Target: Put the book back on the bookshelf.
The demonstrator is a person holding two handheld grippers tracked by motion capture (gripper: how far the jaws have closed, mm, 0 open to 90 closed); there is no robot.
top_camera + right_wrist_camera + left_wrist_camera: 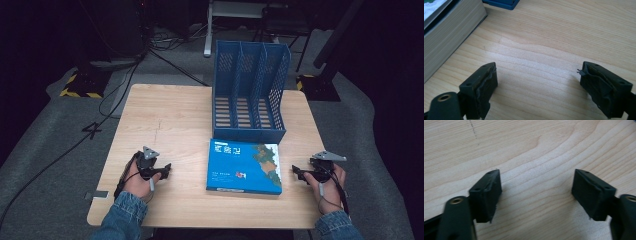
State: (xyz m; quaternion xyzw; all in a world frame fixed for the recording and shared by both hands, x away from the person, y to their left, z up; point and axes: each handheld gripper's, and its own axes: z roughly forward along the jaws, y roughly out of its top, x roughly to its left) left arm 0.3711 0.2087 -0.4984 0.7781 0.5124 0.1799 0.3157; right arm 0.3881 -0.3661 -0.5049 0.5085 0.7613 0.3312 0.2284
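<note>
Book (446, 35) cut off beside right tongs (537, 86).

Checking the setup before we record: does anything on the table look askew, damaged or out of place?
Nothing serious. The book lies flat and closed in front of the blue file rack, which stands upright. One small oddity: the pad on the right hand-held gripper looks frayed, with a loose shred at its tip.
</note>
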